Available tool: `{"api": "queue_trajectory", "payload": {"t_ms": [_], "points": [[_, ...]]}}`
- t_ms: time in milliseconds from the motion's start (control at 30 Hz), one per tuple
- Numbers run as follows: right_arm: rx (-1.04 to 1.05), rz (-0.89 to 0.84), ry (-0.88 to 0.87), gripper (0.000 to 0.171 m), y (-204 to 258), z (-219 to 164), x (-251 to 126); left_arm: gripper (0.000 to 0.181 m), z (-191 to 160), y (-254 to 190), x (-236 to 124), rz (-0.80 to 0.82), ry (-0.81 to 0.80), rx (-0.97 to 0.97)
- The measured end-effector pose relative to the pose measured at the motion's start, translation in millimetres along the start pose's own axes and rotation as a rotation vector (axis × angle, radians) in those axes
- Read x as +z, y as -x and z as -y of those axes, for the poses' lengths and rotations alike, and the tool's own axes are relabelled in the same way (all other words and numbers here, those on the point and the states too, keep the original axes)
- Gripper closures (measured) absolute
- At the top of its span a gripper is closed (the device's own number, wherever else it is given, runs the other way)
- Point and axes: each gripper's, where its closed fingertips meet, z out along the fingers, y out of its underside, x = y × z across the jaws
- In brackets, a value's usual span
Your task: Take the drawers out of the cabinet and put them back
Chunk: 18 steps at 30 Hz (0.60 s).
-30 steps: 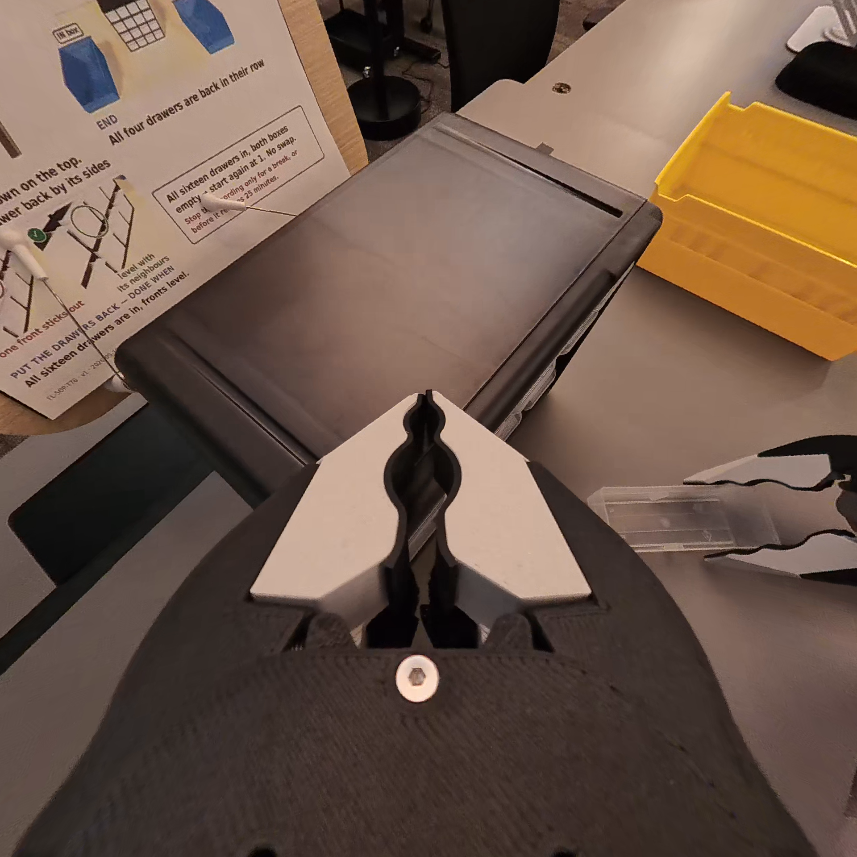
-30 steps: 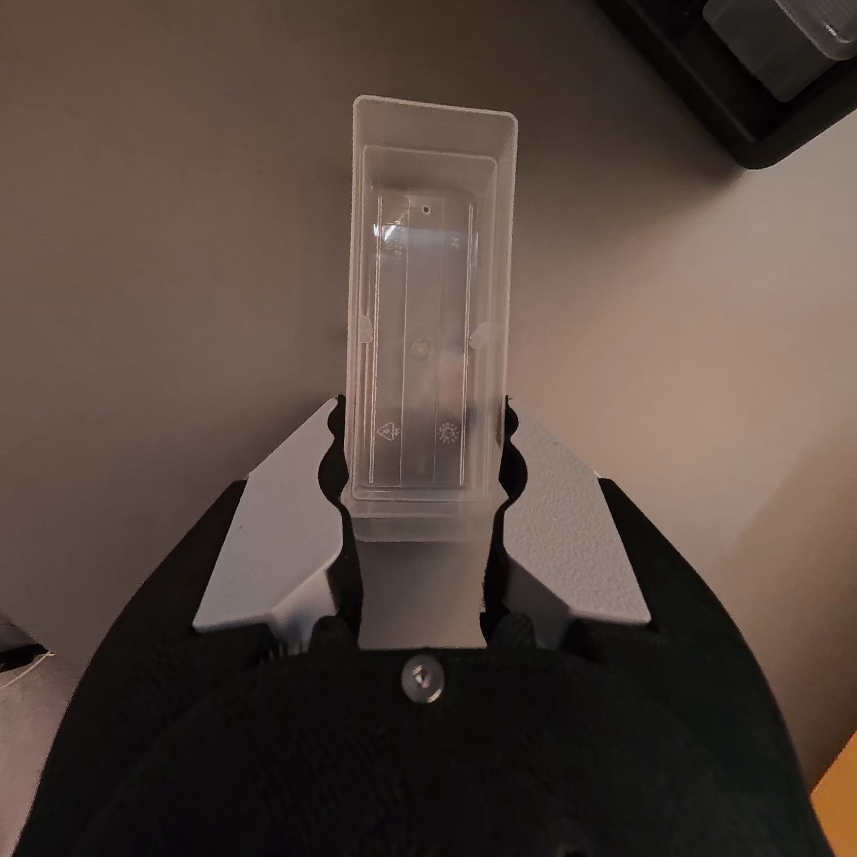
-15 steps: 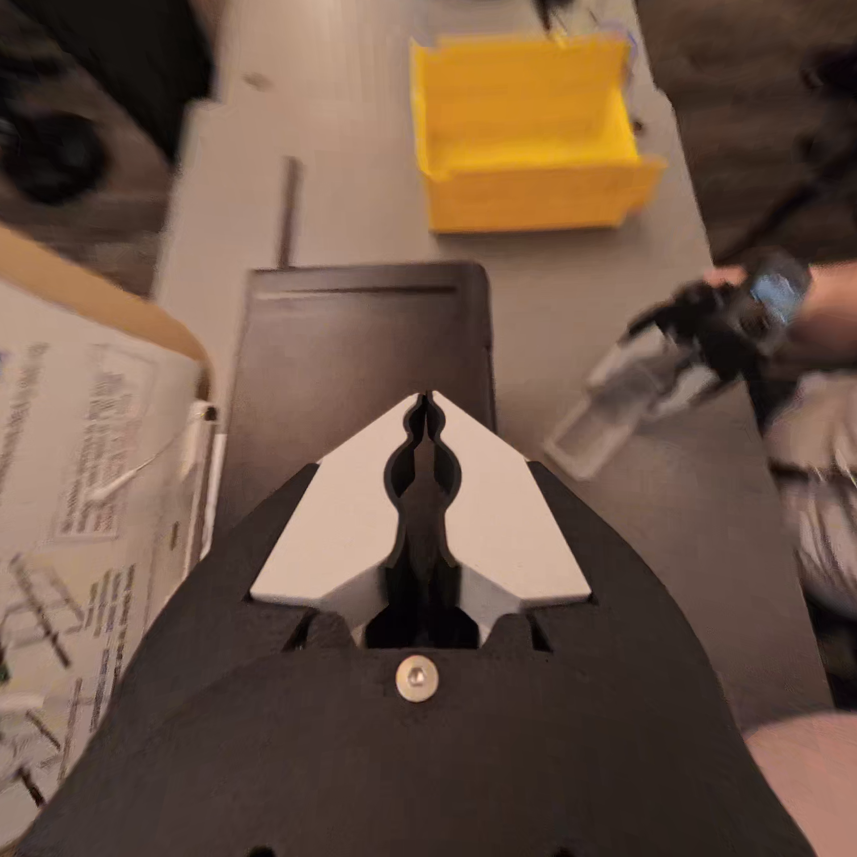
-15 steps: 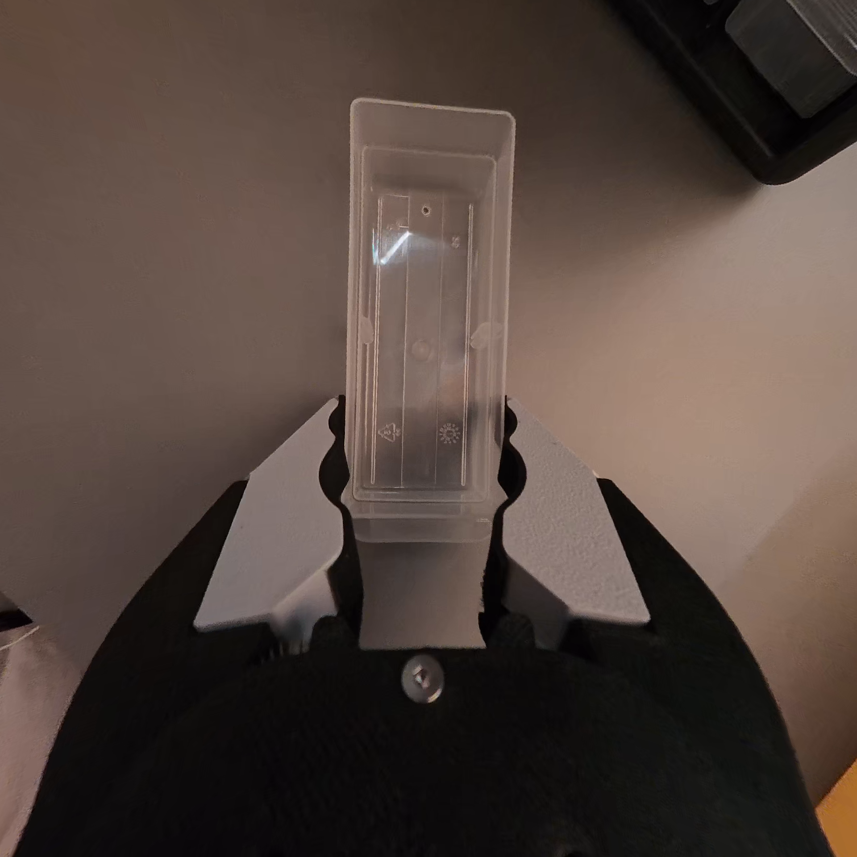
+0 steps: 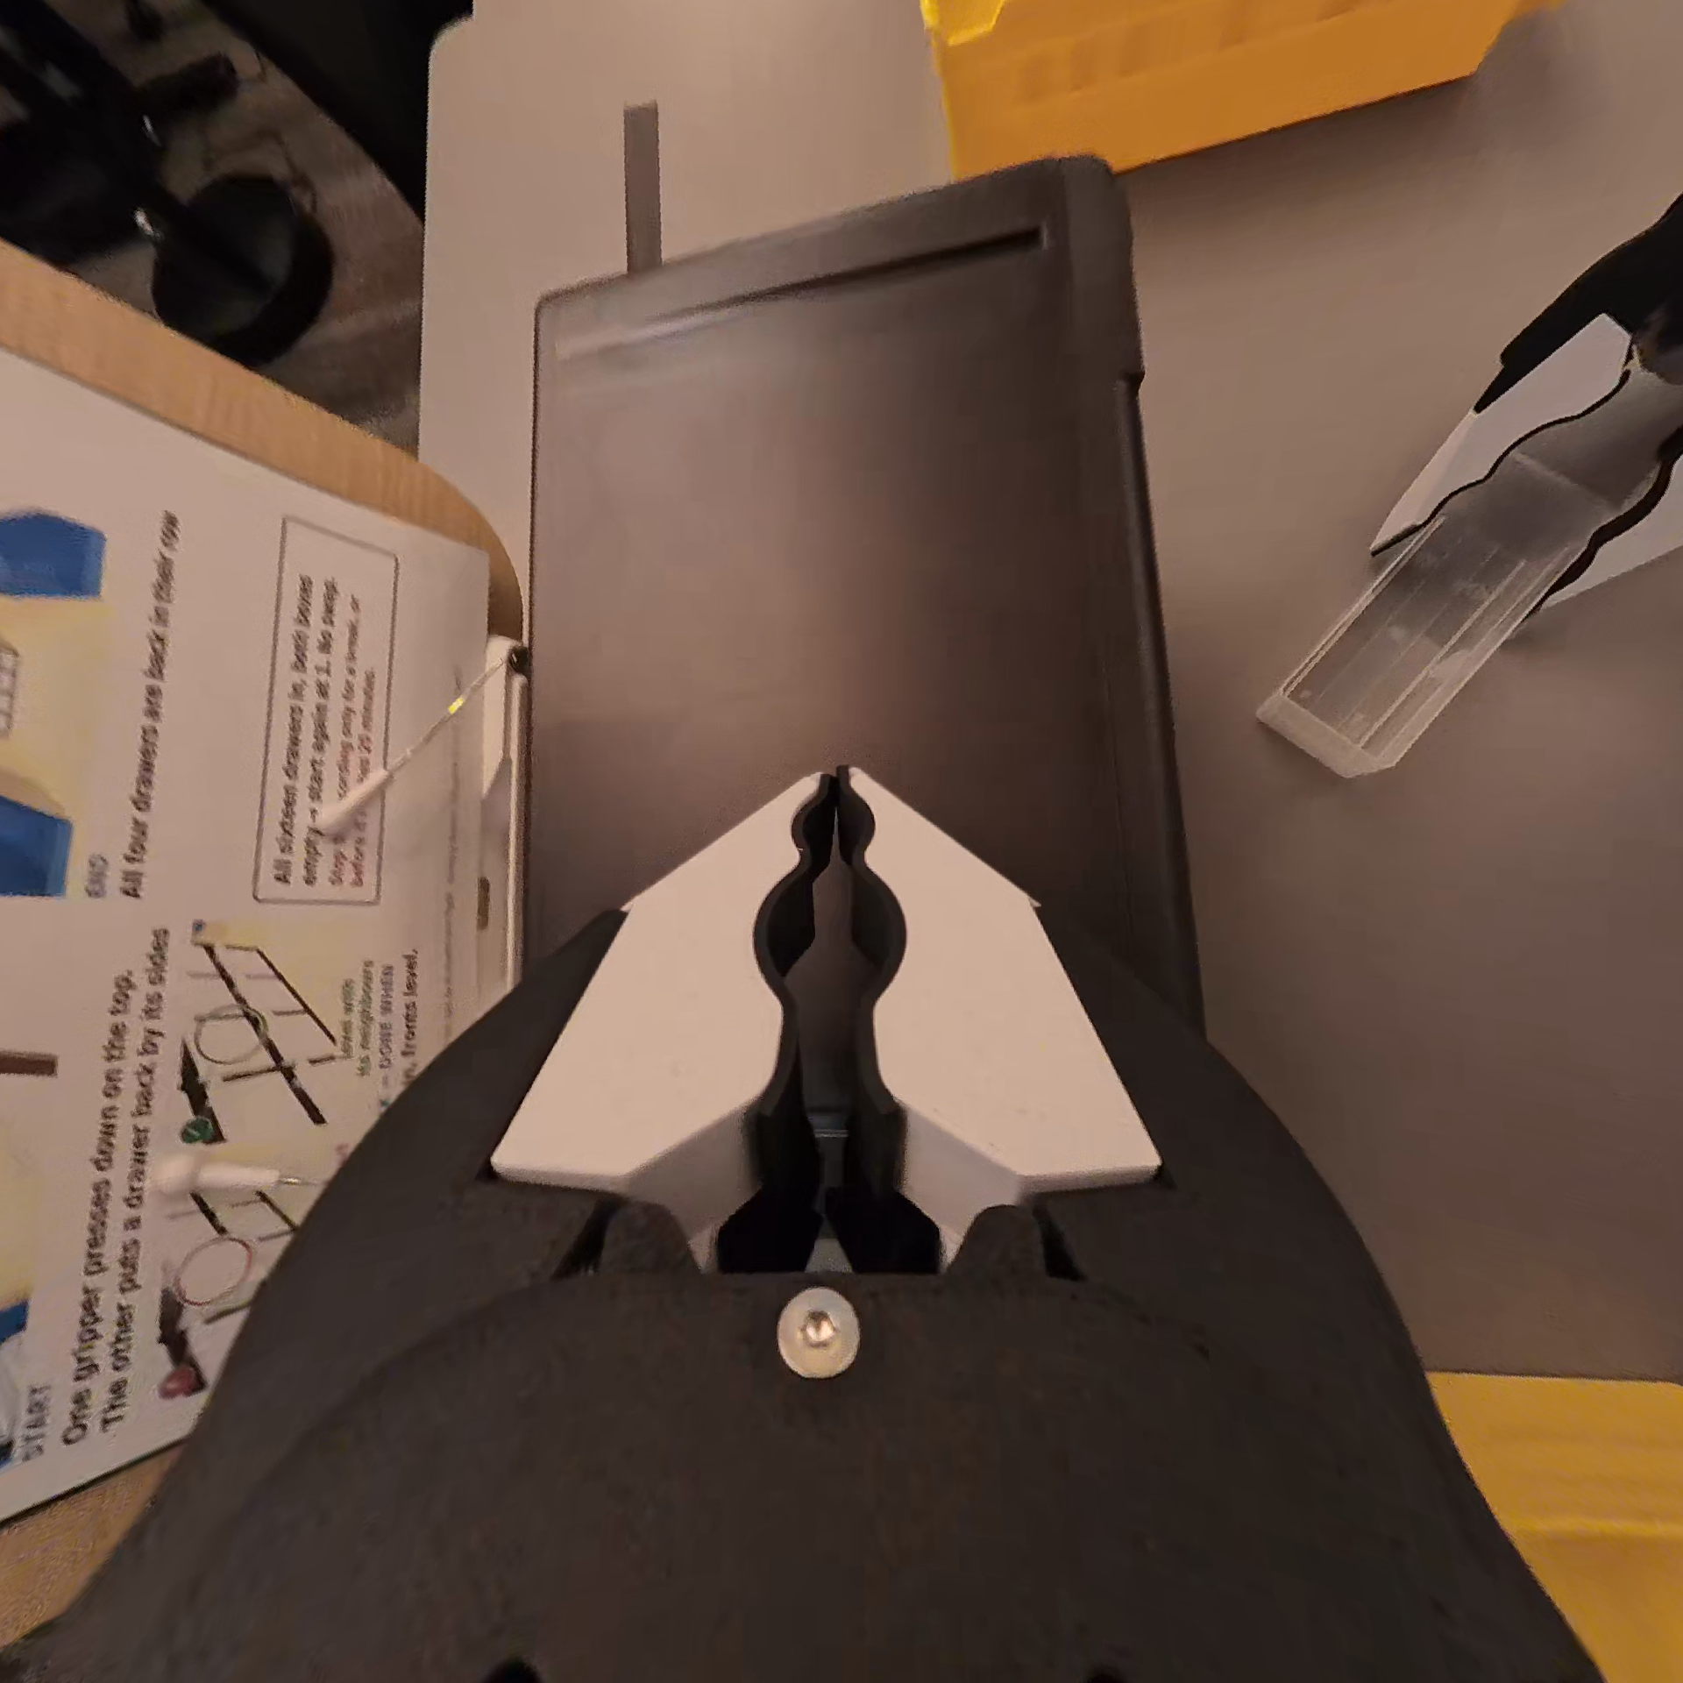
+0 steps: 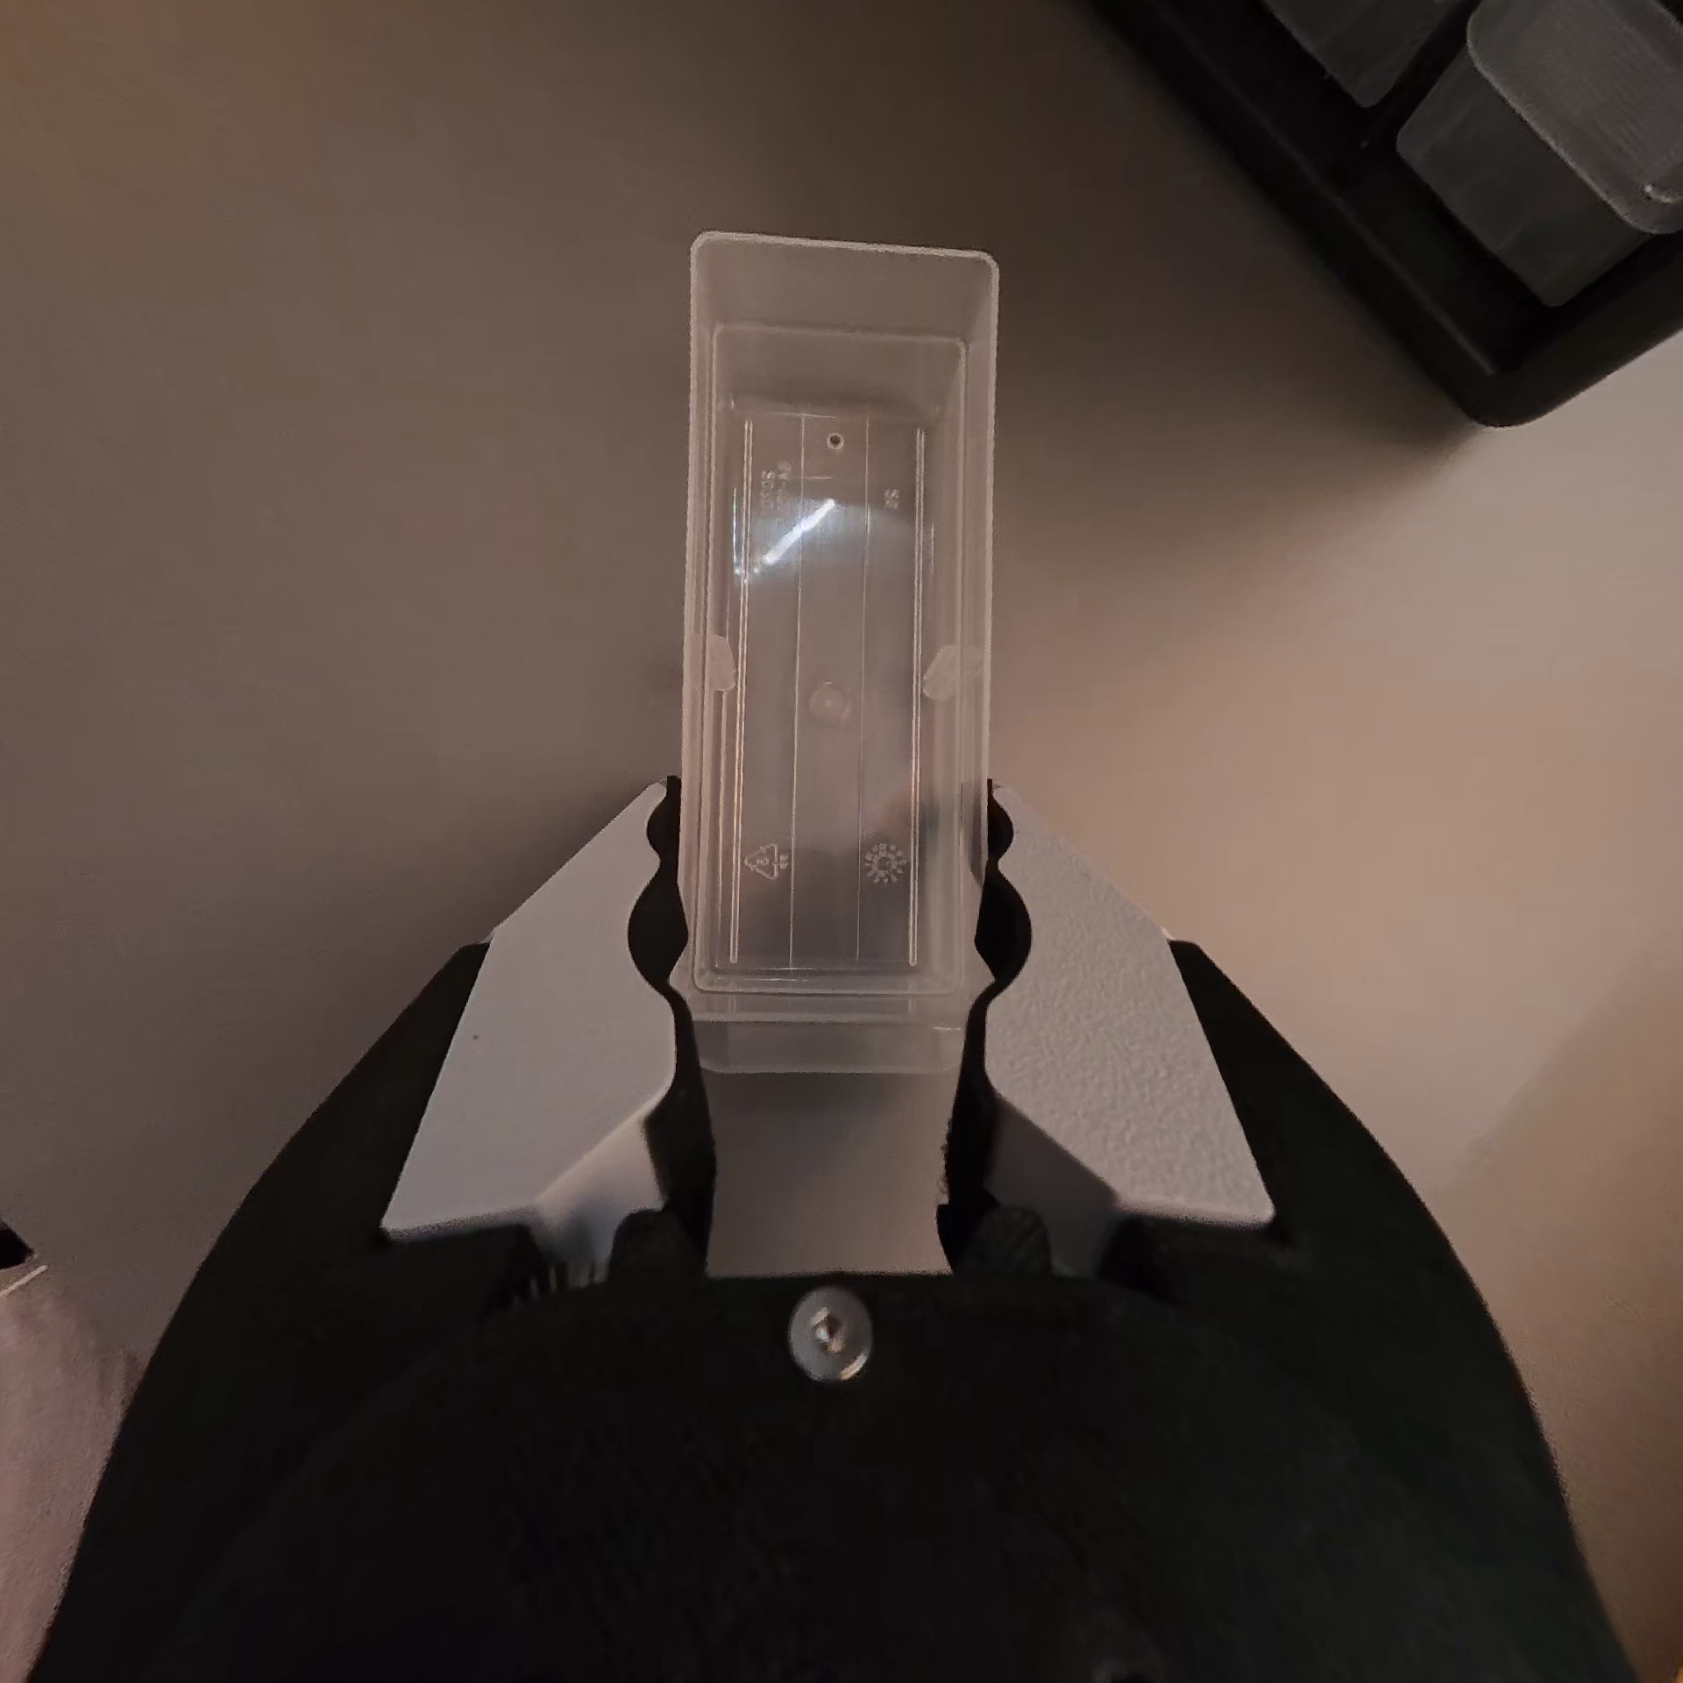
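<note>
Right claw (image 6: 833, 801) grips the clear plastic drawer (image 6: 838, 637) by its sides; keep it level. Left claw (image 5: 838, 774) (closed, empty) steadies the black cabinet (image 5: 820, 510).

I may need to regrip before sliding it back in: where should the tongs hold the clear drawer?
Grip the clear drawer across its two long side walls at one end, coming in lengthwise from that end, as the right tongs hold it now. The walls are flat and parallel, and most of the body projects forward, free to enter the cabinet. The left tongs are shut and empty.
</note>
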Motion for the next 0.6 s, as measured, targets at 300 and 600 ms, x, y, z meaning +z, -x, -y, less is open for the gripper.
{"api": "queue_trajectory", "payload": {"t_ms": [300,600], "points": [[0.113,-0.051,-0.138,0.111,-8.3,18.7,-12.0,0.181,-9.6,-0.8,3.6,-0.050,0.030,-0.090],[0.410,-0.232,-0.091,0.111,-48.7,45.6,-38.7,0.181,-9.9,-0.8,3.9,-0.055,0.089,-0.088]]}}
